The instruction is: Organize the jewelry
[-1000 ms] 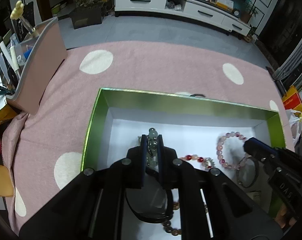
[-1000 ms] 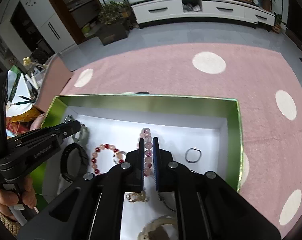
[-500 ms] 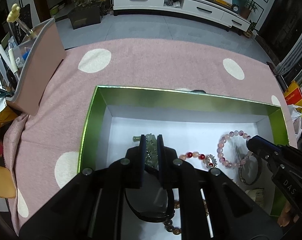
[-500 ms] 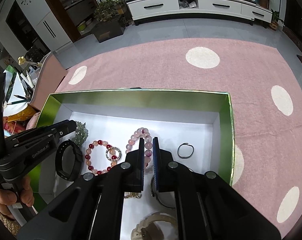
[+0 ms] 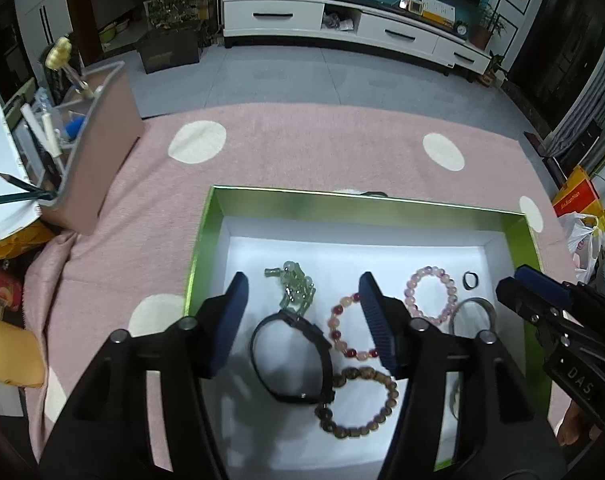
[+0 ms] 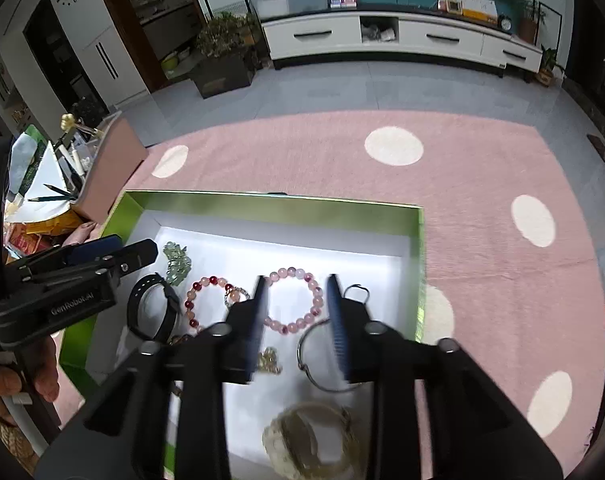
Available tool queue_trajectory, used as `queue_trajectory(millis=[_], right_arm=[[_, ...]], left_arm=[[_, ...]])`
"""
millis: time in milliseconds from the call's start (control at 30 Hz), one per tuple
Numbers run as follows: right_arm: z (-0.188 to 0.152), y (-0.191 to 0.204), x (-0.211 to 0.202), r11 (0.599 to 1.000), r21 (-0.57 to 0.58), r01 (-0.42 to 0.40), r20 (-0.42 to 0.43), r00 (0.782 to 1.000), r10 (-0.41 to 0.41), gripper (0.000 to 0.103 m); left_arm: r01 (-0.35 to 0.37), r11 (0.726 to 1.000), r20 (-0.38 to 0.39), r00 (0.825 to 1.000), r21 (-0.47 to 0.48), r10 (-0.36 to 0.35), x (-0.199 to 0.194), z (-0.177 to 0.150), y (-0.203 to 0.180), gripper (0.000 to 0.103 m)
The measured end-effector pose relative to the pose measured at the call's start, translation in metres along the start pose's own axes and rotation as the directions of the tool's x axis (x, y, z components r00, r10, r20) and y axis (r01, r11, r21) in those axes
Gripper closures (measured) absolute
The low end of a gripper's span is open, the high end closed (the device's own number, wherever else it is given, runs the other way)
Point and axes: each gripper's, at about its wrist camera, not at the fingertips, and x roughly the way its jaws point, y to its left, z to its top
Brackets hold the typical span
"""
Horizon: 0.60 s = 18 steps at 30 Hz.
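Inside the green box (image 5: 206, 240), green bead strand (image 5: 296, 286) near its left wall and pink bead bracelet (image 6: 292, 300) mid-floor lay released; left gripper (image 5: 302, 320) and right gripper (image 6: 296, 312), both opening, empty, best lifted straight clear.

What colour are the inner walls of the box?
Shiny green, with a white floor; clearest in the left wrist view.

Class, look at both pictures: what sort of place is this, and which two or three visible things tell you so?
Most likely a living room in a home. A long white TV cabinet with drawers stands along the far wall, potted plants sit beside it, and a pink rug with white dots lies under the green jewelry box.
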Motion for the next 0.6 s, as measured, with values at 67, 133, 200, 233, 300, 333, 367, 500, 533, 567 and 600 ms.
queue_trajectory(millis=[67,133,200,233,300,333,367,500,533,567,600], right_arm=[[-0.004,0.0,-0.011,1.0,-0.007,0.005,0.013,1.0,-0.005,0.054],[-0.01,0.001,-0.024,1.0,-0.016,0.018,0.031,0.999,-0.017,0.04],[-0.014,0.0,-0.036,0.999,-0.011,0.034,0.052,0.998,-0.033,0.028],[-0.017,-0.001,-0.043,0.999,-0.008,0.037,0.061,0.997,-0.037,0.023],[-0.022,-0.002,-0.053,0.999,-0.005,0.034,0.068,0.997,-0.034,0.018],[-0.025,-0.001,-0.059,0.999,-0.007,0.036,0.07,0.997,-0.035,0.016],[-0.027,0.0,-0.062,0.999,-0.011,0.037,0.07,0.997,-0.036,0.014],[-0.04,0.004,-0.085,0.998,-0.036,0.058,0.094,0.994,-0.054,0.007],[-0.043,0.007,-0.091,0.997,-0.043,0.063,0.1,0.993,-0.059,0.006],[-0.046,0.008,-0.096,0.996,-0.052,0.069,0.104,0.993,-0.063,0.006],[-0.049,0.01,-0.102,0.995,-0.062,0.077,0.11,0.991,-0.07,0.006]], left_arm=[[-0.011,1.0,0.014,1.0,0.003,0.011,-0.013,-0.003,0.0,0.029],[-0.014,1.0,0.028,0.999,0.007,0.014,-0.027,-0.008,0.001,0.024],[-0.017,1.0,0.04,0.999,0.015,0.017,-0.043,-0.014,0.001,0.015],[-0.012,1.0,0.041,0.999,0.021,0.011,-0.048,-0.017,0.001,0.014],[-0.006,0.999,0.043,0.999,0.036,0.005,-0.06,-0.023,-0.001,0.012],[-0.008,0.999,0.049,0.999,0.043,0.006,-0.067,-0.027,-0.002,0.011],[-0.012,0.999,0.056,0.998,0.049,0.009,-0.075,-0.03,-0.005,0.01],[-0.028,0.997,0.095,0.995,0.07,0.022,-0.102,-0.042,-0.012,0.004],[-0.034,0.996,0.107,0.994,0.077,0.025,-0.11,-0.046,-0.014,0.003],[-0.038,0.996,0.118,0.993,0.085,0.028,-0.116,-0.048,-0.016,0.002],[-0.044,0.995,0.131,0.991,0.093,0.032,-0.125,-0.053,-0.018,0.002]])
